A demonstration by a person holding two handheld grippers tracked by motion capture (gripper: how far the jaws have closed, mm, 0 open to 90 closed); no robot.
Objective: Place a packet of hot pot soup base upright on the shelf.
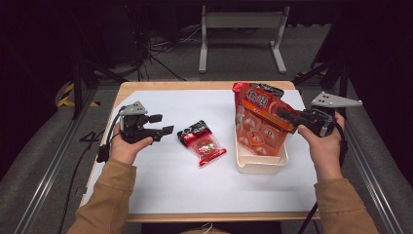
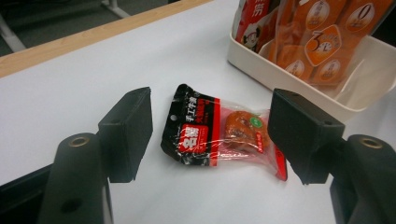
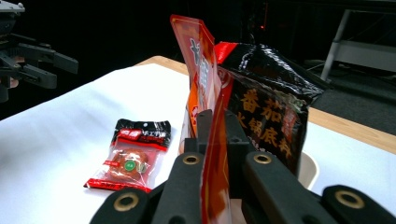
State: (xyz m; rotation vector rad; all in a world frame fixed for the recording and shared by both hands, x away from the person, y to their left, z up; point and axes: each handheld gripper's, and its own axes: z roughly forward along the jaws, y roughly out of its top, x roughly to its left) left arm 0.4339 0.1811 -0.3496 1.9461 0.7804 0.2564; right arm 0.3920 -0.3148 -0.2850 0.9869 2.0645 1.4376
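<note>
A small red and black snack packet (image 1: 201, 142) (image 2: 219, 134) (image 3: 130, 155) lies flat on the white table cover. My left gripper (image 1: 161, 124) (image 2: 210, 135) hovers open just left of it, the packet showing between its jaws. My right gripper (image 1: 287, 117) (image 3: 215, 130) is shut on the edge of an orange snack bag (image 1: 260, 124) (image 3: 201, 79), which stands tilted in a cream tray (image 1: 260, 165) (image 2: 299, 79). A black and red bag (image 1: 263, 90) (image 3: 268, 107) stands behind the orange bag in the same tray.
The white cover (image 1: 160, 190) spans a wooden table (image 1: 160, 85). A metal frame (image 1: 242, 29) stands on the floor beyond the table. In the right gripper view, the left gripper (image 3: 28, 56) is at the upper left.
</note>
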